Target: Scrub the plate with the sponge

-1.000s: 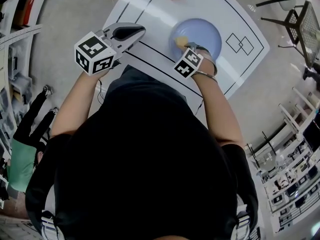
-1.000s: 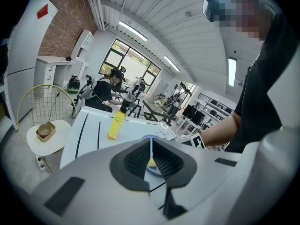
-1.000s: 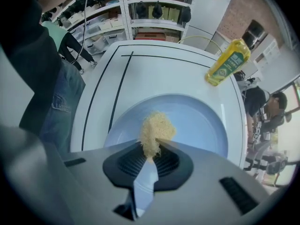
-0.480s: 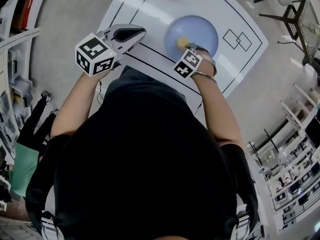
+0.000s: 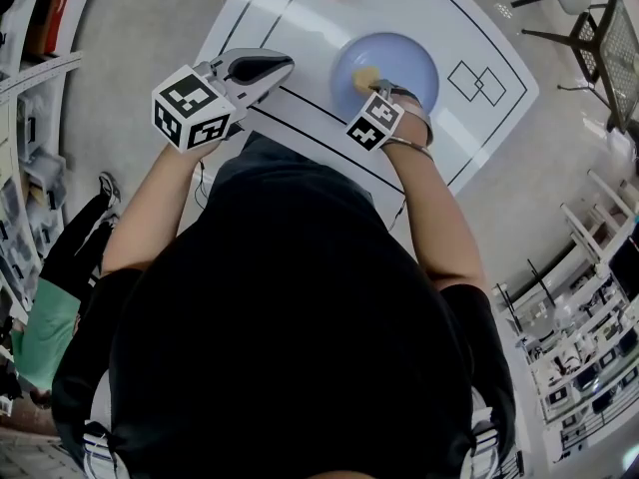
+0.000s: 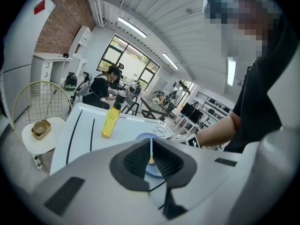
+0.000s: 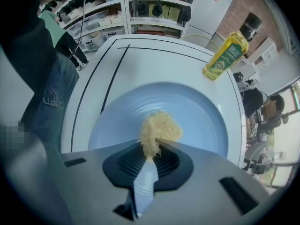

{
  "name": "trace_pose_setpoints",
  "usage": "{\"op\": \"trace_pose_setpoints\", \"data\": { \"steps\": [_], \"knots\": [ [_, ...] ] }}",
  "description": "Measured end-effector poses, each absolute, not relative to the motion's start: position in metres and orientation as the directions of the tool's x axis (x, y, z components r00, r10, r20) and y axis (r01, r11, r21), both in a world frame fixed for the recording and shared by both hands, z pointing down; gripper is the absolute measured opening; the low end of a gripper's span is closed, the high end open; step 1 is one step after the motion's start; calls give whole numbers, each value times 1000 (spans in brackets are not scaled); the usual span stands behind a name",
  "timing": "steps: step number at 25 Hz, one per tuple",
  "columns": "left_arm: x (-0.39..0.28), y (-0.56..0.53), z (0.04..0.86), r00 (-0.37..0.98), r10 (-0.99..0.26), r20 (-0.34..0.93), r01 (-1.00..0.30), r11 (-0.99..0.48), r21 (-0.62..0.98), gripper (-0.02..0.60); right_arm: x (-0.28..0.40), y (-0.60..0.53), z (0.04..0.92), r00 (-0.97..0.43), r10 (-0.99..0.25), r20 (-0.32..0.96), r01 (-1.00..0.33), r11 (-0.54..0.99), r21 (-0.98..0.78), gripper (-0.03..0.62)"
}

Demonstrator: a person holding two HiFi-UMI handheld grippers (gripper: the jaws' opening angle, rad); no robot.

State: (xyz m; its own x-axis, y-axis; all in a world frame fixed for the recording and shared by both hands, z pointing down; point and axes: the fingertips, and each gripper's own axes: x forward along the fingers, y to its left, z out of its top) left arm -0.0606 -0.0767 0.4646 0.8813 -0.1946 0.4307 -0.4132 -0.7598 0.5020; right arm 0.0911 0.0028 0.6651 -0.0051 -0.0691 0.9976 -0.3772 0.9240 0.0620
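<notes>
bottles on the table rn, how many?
1: a yellow bottle standing at the table's far edge, beyond the blue plate. The person's body hides the table's near side.

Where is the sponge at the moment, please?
In the right gripper view, the sponge is clamped in the right gripper, over the blue plate.

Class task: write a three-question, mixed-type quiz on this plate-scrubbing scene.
1. Multiple choice: what does the right gripper clamp in its fingers? A) a yellow fibrous sponge B) a metal spoon C) nothing
2. True or false: the left gripper is shut, empty, and off to the side of the round pale blue plate.
3. Short answer: what stands upright on the white table beyond the plate?
Key: 1 A; 2 true; 3 a yellow plastic bottle with a dark cap.
</notes>
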Motion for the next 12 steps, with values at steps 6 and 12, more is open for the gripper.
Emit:
{"op": "trace_pose_setpoints", "data": {
  "steps": [6, 12],
  "knots": [
    [-60, -78, 468, 881, -191, 433, -413, -756, 507, 21, 100, -19, 665, 1, -96, 995, -395, 914, 88, 34],
    [-63, -79, 470, 879, -190, 438, -417, -753, 510, 21, 122, -37, 664, 29, -114, 993, -426, 897, 115, 34]
  ]
}}
